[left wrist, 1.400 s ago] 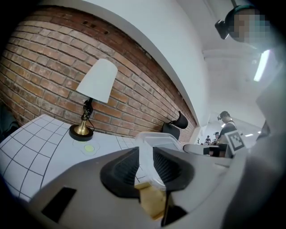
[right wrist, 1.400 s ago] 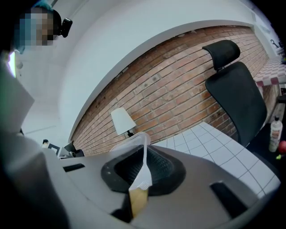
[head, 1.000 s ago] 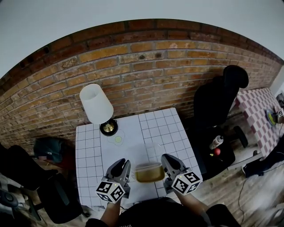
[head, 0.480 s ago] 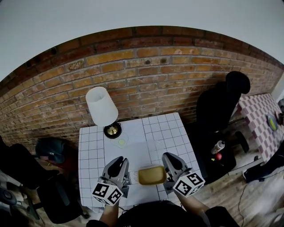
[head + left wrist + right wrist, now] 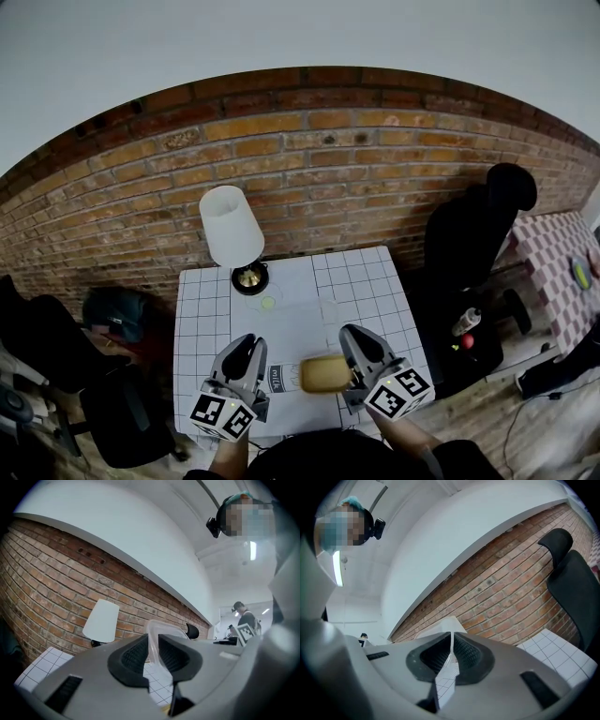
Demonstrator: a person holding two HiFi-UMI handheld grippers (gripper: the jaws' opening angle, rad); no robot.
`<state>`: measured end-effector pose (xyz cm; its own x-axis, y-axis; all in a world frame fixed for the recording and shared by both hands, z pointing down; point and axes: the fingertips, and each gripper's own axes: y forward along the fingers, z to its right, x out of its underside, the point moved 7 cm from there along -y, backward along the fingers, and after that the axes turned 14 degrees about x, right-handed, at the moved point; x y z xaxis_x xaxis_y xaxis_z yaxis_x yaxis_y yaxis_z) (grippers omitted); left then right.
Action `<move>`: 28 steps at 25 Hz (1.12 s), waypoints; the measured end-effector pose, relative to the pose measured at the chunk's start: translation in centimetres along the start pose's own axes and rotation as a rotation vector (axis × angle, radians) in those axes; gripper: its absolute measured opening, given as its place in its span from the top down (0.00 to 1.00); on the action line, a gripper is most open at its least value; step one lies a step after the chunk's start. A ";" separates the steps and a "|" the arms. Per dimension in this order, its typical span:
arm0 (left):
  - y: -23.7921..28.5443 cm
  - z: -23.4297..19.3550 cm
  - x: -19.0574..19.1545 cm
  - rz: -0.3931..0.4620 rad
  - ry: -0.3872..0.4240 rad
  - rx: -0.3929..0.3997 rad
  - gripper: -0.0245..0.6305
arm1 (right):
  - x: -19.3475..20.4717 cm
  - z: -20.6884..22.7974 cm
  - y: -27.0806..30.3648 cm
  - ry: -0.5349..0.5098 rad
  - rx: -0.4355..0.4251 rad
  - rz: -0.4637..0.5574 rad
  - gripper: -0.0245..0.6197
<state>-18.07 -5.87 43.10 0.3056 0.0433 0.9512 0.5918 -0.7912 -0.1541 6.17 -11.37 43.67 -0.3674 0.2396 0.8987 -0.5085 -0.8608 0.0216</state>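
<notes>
Showing tub (image 5: 324,373) fill, yel.: head view

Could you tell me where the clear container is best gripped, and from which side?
Pinch the clear container by its thin rim at the short ends, from left and right, as the left gripper and right gripper do: the wall is thin, and opposite holds likely keep it level.

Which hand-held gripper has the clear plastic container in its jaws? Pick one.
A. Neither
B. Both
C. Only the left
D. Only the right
B: the left gripper view shows the left hand-held gripper with its jaws shut on the wall of the clear container, and the right gripper view shows the right hand-held gripper pinching its thin edge the same way.
</notes>
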 end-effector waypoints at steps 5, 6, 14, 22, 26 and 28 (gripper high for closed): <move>-1.5 0.2 -0.9 0.021 0.017 -0.025 0.85 | -0.2 -1.6 0.0 0.003 -0.031 -0.001 0.93; -1.8 0.2 -1.1 0.024 0.020 -0.030 0.85 | -0.1 -1.9 0.0 0.003 -0.037 -0.001 0.93; -3.6 0.2 -1.9 0.036 0.035 -0.060 0.85 | 0.6 -3.5 0.2 -0.003 -0.067 -0.018 0.93; -4.1 0.0 -2.1 0.041 0.038 -0.059 0.85 | 0.8 -3.9 0.2 -0.011 -0.067 -0.020 0.93; -4.0 -0.2 -2.1 0.044 0.029 -0.053 0.85 | 0.9 -4.0 0.3 -0.013 -0.060 -0.020 0.94; -4.0 -0.2 -2.2 0.044 0.029 -0.051 0.85 | 0.9 -3.9 0.3 -0.015 -0.057 -0.022 0.94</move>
<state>-21.25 -2.98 41.72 0.3088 -0.0091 0.9511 0.5395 -0.8219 -0.1830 2.62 -9.67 42.72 -0.3442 0.2511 0.9047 -0.5598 -0.8285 0.0170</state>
